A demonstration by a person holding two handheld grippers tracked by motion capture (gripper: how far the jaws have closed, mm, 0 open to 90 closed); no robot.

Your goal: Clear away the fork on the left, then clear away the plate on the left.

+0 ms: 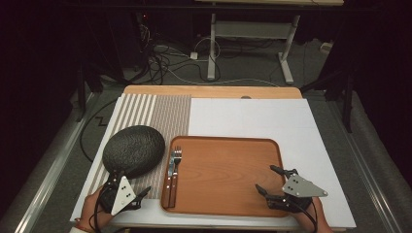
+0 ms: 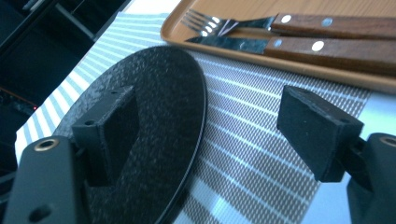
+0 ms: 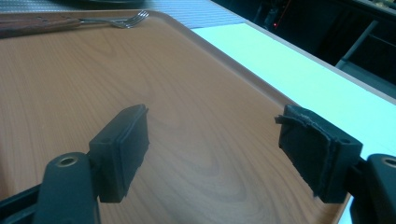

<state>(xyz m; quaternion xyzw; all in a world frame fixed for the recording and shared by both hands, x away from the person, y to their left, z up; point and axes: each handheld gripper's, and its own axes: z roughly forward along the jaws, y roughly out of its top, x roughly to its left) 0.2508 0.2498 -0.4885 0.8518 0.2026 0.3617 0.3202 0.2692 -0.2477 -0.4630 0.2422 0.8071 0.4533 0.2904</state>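
Lower left of the high view, left claw [image 1: 137, 196] sits wide open at the near rim of the black plate [image 1: 133, 150] on the striped mat [image 1: 167, 114], likely lining up a grab. Left gripper view: plate edge between the spread jaws, nothing gripped; fork [image 2: 224, 23] and knife [image 2: 261, 44] upper right on the tray [image 2: 280, 65]. Right gripper view: right claw [image 3: 210, 154] open and empty over bare tray centre, probably parked.

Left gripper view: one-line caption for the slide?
Open left gripper straddles the rim of a black textured plate on a striped placemat, fork and knife on the wooden tray beyond.

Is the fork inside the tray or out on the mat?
Inside: the fork lies in the tray, by its left rim, beside the knife.
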